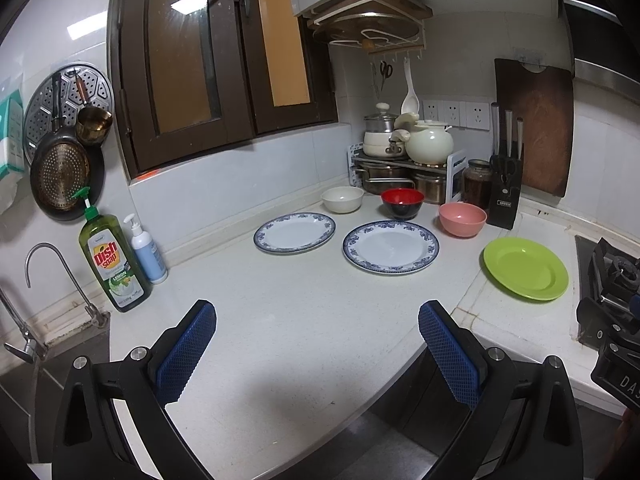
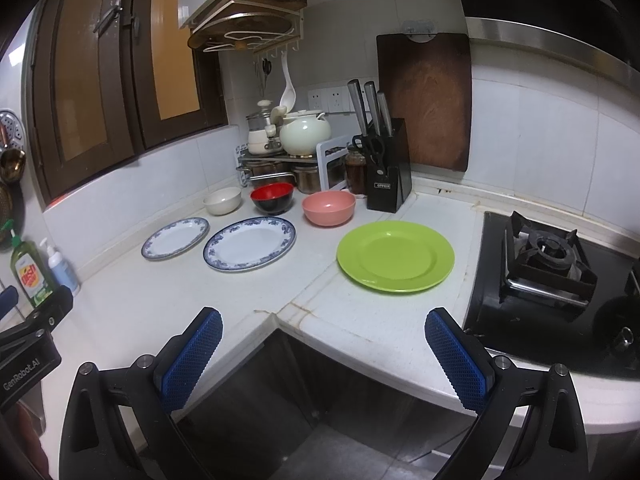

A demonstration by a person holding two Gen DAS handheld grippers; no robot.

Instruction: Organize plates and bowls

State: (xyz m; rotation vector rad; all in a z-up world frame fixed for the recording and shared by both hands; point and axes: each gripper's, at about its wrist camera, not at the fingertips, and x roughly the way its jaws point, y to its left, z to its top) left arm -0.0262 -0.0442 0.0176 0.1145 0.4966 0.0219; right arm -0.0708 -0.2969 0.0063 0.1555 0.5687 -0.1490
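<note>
Two blue-rimmed white plates lie side by side on the white counter: a smaller plate point(image 1: 295, 233) point(image 2: 175, 238) on the left and a larger plate point(image 1: 390, 246) point(image 2: 250, 243) to its right. A green plate point(image 1: 525, 268) point(image 2: 395, 256) lies further right, near the stove. Behind them stand a white bowl point(image 1: 342, 199) point(image 2: 222, 200), a red-and-black bowl point(image 1: 401, 202) point(image 2: 273, 197) and a pink bowl point(image 1: 462, 219) point(image 2: 328, 207). My left gripper point(image 1: 317, 322) hangs open over the near counter. My right gripper point(image 2: 323, 328) is open at the counter's front edge, short of the green plate.
A dish soap bottle point(image 1: 113, 261) and pump bottle point(image 1: 145, 249) stand by the sink tap point(image 1: 60, 280) at left. Pots on a rack point(image 1: 404, 160), a jar and a knife block point(image 1: 506, 188) point(image 2: 386, 176) fill the back corner. A gas stove point(image 2: 552, 272) sits at right.
</note>
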